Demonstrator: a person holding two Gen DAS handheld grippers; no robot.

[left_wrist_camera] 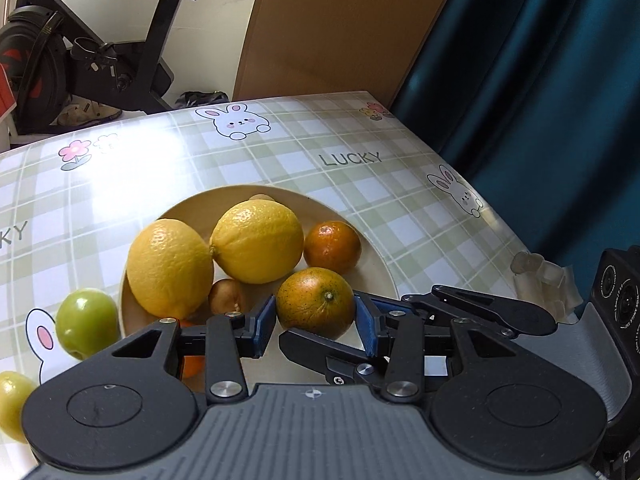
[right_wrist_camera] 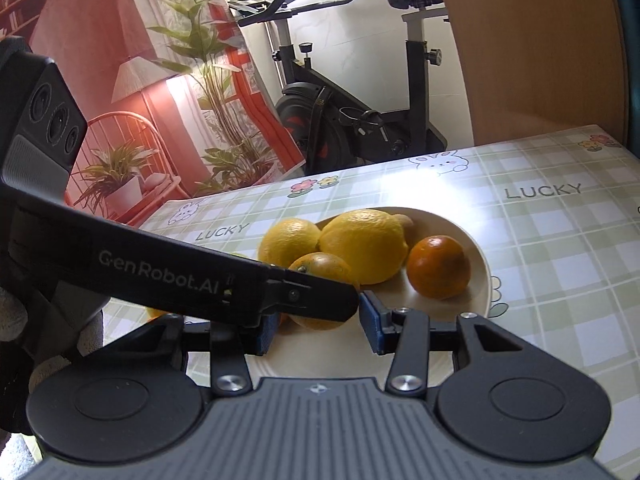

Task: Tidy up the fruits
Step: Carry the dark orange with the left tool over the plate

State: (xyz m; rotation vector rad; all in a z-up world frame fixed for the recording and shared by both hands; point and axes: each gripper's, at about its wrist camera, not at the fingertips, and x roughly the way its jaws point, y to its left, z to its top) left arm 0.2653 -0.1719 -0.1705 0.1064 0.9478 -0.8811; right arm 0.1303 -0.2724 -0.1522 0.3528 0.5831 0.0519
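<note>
A green-speckled orange [left_wrist_camera: 316, 304] sits between the blue pads of my left gripper [left_wrist_camera: 315, 314], which is shut on it over the near rim of a cream plate [left_wrist_camera: 376, 276]. My right gripper [right_wrist_camera: 318, 320] straddles the same orange [right_wrist_camera: 320, 268] crosswise, its right pad against the peel. One black right finger [left_wrist_camera: 320, 346] passes under the fruit, and a left finger [right_wrist_camera: 312, 298] hides the right gripper's other pad. On the plate lie two lemons [left_wrist_camera: 170, 268] [left_wrist_camera: 258, 242], a darker tangerine [left_wrist_camera: 332, 247] and a small brown fruit [left_wrist_camera: 228, 296].
A green fruit [left_wrist_camera: 86, 322] and a yellow-green one [left_wrist_camera: 14, 404] lie on the checked tablecloth left of the plate. A clear plastic piece [left_wrist_camera: 544, 280] sits at the table's right edge by a blue curtain [left_wrist_camera: 540, 100]. An exercise bike [right_wrist_camera: 360, 112] stands beyond the far edge.
</note>
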